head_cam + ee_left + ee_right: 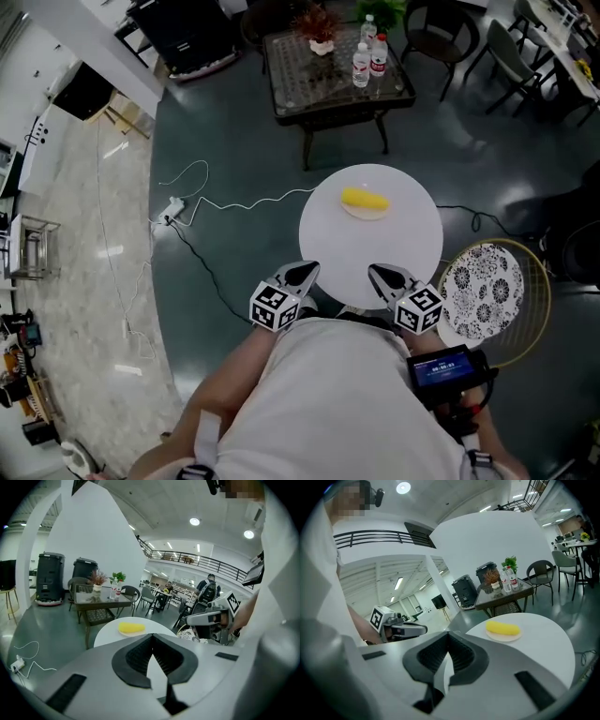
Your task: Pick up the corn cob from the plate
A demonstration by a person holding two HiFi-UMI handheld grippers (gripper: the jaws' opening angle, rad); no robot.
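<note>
Yellow corn cob (365,198) lies on its plate (367,215); left gripper (307,271) and right gripper (377,273) are closed, empty.

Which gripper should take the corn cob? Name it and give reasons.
Probably left. The left gripper, jaws shut, points almost straight at the corn cob; the right gripper, also shut, sits about as near but aims left of it. Either must open first.

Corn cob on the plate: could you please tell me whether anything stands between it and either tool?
Nothing visible does. The corn cob lies on its plate at the far side of the table. The left tool and right tool hang shut at the near edge, with only bare table between.
</note>
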